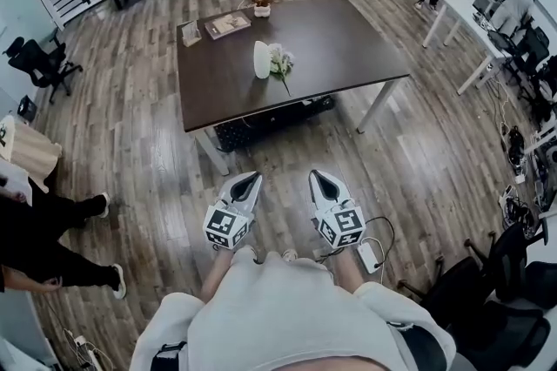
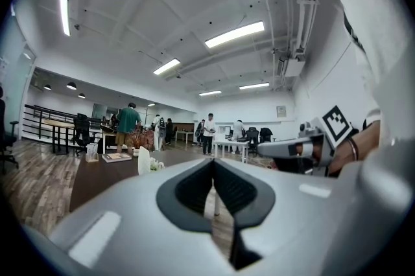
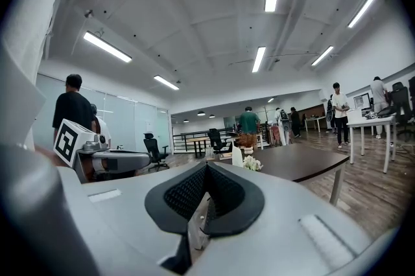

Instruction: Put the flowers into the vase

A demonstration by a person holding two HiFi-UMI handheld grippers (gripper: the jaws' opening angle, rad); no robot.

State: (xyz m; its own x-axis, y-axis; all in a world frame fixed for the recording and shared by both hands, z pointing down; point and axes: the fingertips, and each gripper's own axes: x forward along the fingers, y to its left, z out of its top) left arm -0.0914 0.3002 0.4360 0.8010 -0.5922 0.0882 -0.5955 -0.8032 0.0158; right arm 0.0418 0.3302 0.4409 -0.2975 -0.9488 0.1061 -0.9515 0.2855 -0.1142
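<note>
Both the left tool (image 1: 254, 176) and right tool (image 1: 316, 174) hang empty, jaws together, over plank floor (image 1: 130, 125). Ahead, a dark desk (image 1: 348, 47) carries a white vase (image 1: 261, 59) and flowers (image 1: 280, 62).

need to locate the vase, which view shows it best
The head view: the white vase stands whole on the dark table, flowers beside it. Both gripper views show it small and far off.

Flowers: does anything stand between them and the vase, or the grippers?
Nothing visible. The flowers lie beside the vase on the table; only open floor separates them from the left gripper and right gripper.
</note>
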